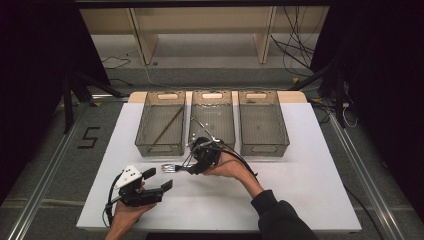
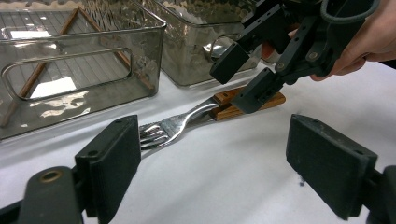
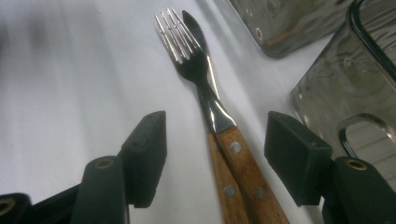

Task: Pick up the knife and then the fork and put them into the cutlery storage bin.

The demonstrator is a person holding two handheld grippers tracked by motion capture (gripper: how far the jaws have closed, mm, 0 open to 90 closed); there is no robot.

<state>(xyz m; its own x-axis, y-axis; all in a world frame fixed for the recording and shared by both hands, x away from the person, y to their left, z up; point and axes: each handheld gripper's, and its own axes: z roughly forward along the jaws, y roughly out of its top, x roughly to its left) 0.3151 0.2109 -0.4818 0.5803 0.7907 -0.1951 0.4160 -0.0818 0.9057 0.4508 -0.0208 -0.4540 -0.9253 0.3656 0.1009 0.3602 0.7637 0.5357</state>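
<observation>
Just in front of the middle bin (image 1: 212,118), on the white counter (image 1: 300,190), a fork (image 3: 187,56) and a knife (image 3: 198,35) lie side by side, touching, their wooden handles (image 3: 240,179) pointing toward the right gripper (image 1: 187,167). Right gripper: held over those handles from the side of the middle bin, its fingers (image 3: 148,156) apart, one on each side of the two handles and clear of the wood; nothing is clamped. Left gripper (image 1: 160,179): well nearer the person than the middle bin, resting in the hand at the counter's near left, fingers (image 2: 111,163) wide apart and holding nothing, aimed at the fork's tines. Left of the middle bin, a second bin (image 1: 161,122) holds a thin brown stick (image 1: 167,125) lying aslant. Right of the middle bin stands a third bin (image 1: 262,122).
</observation>
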